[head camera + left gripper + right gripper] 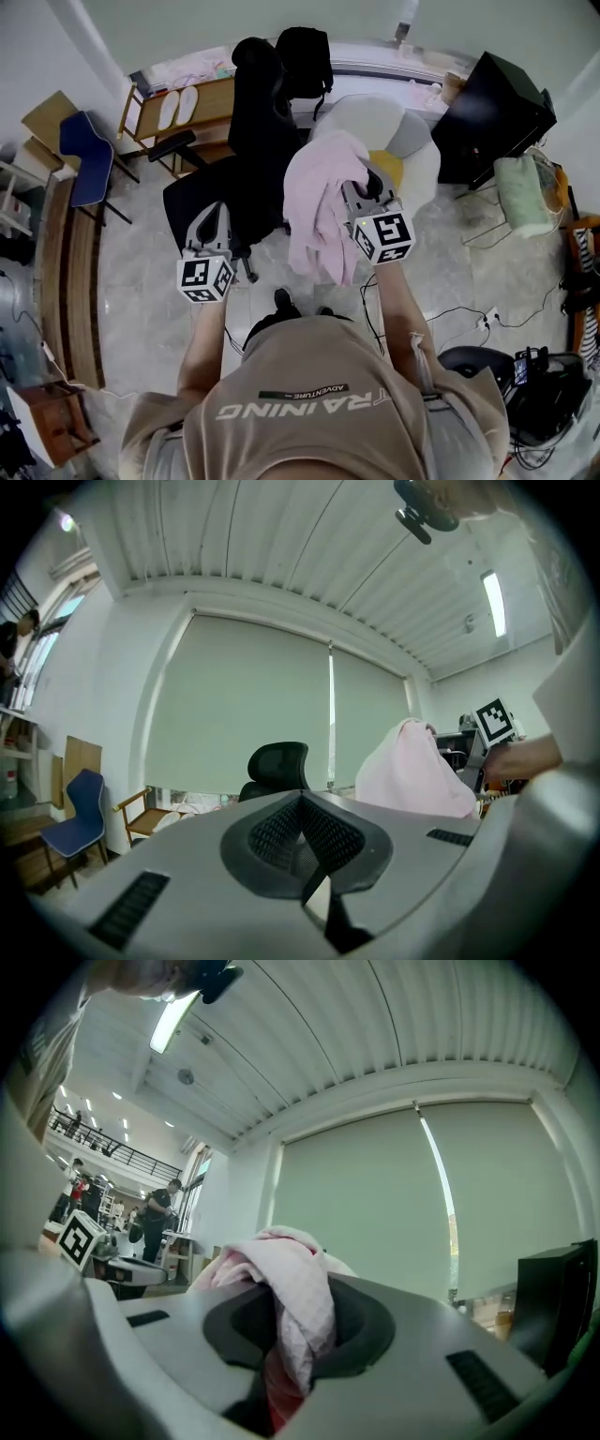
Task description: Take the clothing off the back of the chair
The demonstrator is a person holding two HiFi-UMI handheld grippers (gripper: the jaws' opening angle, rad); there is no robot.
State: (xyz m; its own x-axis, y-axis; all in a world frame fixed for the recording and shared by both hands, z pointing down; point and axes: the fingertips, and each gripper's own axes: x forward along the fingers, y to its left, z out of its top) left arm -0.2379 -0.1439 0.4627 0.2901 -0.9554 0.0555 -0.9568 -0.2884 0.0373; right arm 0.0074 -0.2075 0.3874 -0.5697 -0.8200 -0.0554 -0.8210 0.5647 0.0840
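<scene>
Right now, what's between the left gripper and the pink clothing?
The black office chair: in the head view its seat sits between the left gripper and the pink clothing held by the right gripper.

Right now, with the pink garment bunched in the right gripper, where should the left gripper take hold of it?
Probably the loose hanging edge of the pink garment, approached from the side of the left gripper. The right gripper pinches the top bunch, so the cloth falls free below and to its left. The left fingers are together and must open first.
</scene>
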